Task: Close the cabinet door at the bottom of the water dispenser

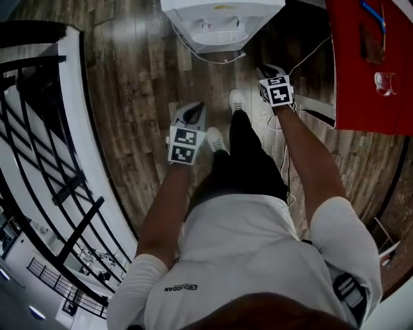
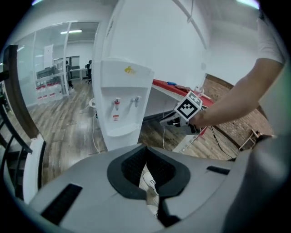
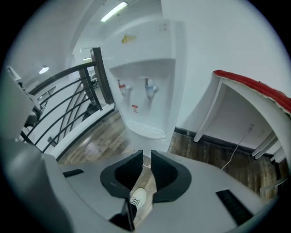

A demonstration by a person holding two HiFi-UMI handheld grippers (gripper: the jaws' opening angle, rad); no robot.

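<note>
Head view showed the dispenser at the top centre of the frame, seen from above, with the person standing on the wood floor just short of it. The door at its foot was out of sight. From overhead only the top and the tray showed, and in both gripper views the tongs' own bodies cut the dispenser off below the tray. I could not tell whether the door stood ajar or how wide.

Left tongs hung mid-frame, left of the person's legs, tips meeting and nothing between them. Right tongs sat higher and closer to the dispenser, a narrow gap between the tips, also empty. Both were well above where the door must have been.

To my eye, the step was still the approach. One pair of tongs would need to come down low enough for the door to show. Closed tips would serve best, set against the door's free edge rather than near the hinge. The push should be steady and straight until the door sat flush, since a light dispenser could rock under a shove. A cable looped on the floor near the base and was worth keeping clear of. The red table at the upper right left little room on that side.
</note>
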